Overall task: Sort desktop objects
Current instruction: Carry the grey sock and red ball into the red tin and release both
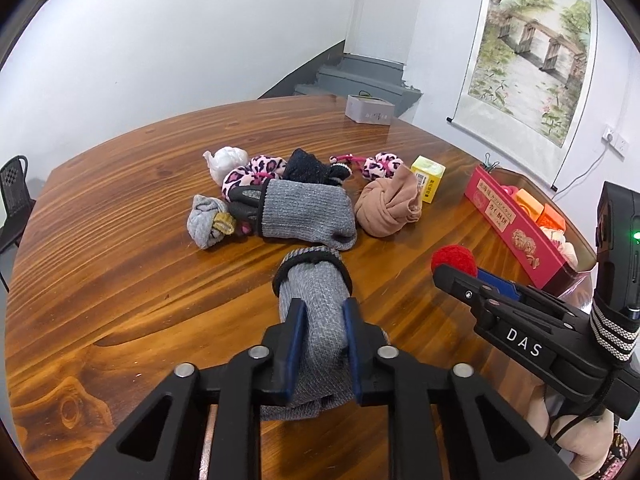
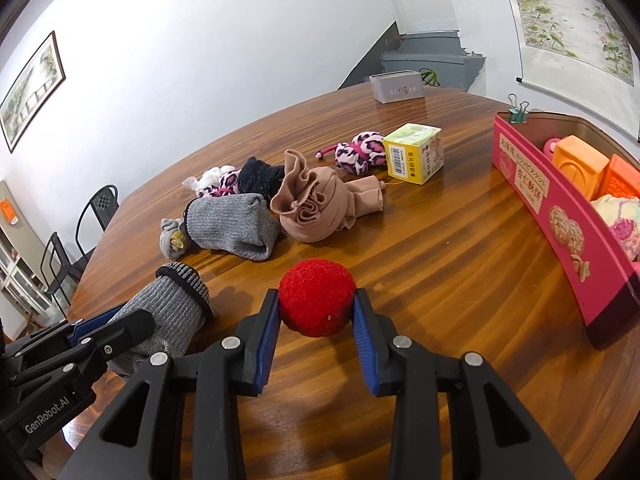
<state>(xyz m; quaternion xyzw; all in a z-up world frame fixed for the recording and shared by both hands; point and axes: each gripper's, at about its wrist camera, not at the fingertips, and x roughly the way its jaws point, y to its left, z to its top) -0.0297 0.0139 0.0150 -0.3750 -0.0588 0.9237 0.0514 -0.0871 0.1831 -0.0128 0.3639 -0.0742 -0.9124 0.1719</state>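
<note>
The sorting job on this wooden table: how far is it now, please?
Done: orange blocks and a fluffy item already lie in the pink box. In hand: the left tool grips a grey sock; the right tool grips a red ball. Left: the sock pile and yellow carton.

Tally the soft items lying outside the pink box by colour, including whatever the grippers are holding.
Grey: 3, namely held grey sock, large grey sock, small grey bundle
Pink leopard: 2, namely left leopard piece, right leopard piece
Black: 1, black sock
White: 1, white bundle
Tan: 1, tan stocking bundle
Red: 1, red ball
Total: 9
</note>
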